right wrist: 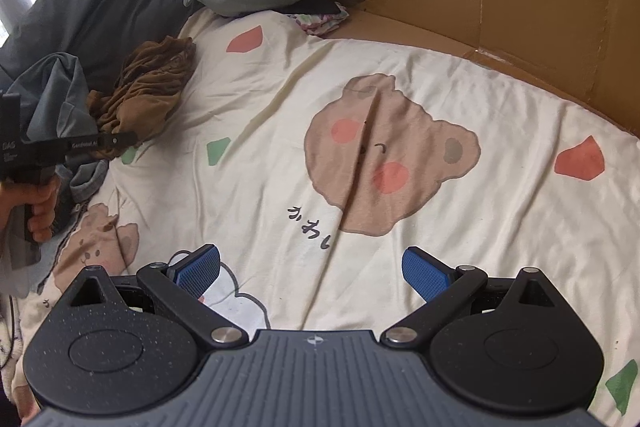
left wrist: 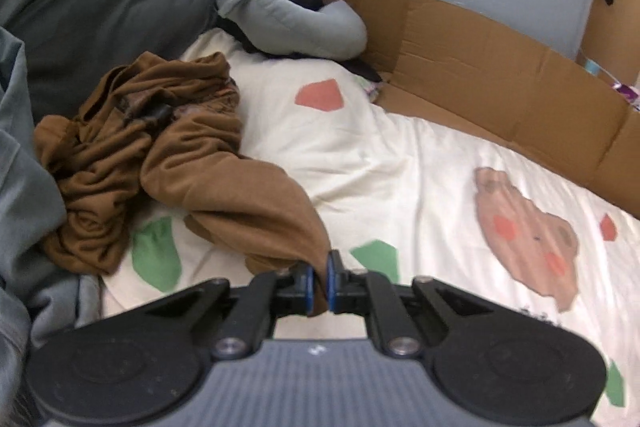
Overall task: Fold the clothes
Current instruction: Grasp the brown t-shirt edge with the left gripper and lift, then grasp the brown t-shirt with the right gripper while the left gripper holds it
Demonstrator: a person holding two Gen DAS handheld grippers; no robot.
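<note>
A corner of the crumpled brown garment [left wrist: 176, 155] is pinched between the closed jaws of the left gripper [left wrist: 319, 277] above the bear-print bedsheet [left wrist: 400, 167]; the right gripper [right wrist: 311, 273] is held wide open, empty. No fold is yet made.

On the cream bedsheet [right wrist: 280, 99], just below and to the left of the big printed bear face [right wrist: 384, 163], three black Japanese hiragana signs [right wrist: 310, 227] were written; they looked like "ふわし", but the last one was not sure. Far to the left of the bear face, the left gripper's black body [right wrist: 44, 147] carried white letters "DAS" and a longer word, too blurred to read.
</note>
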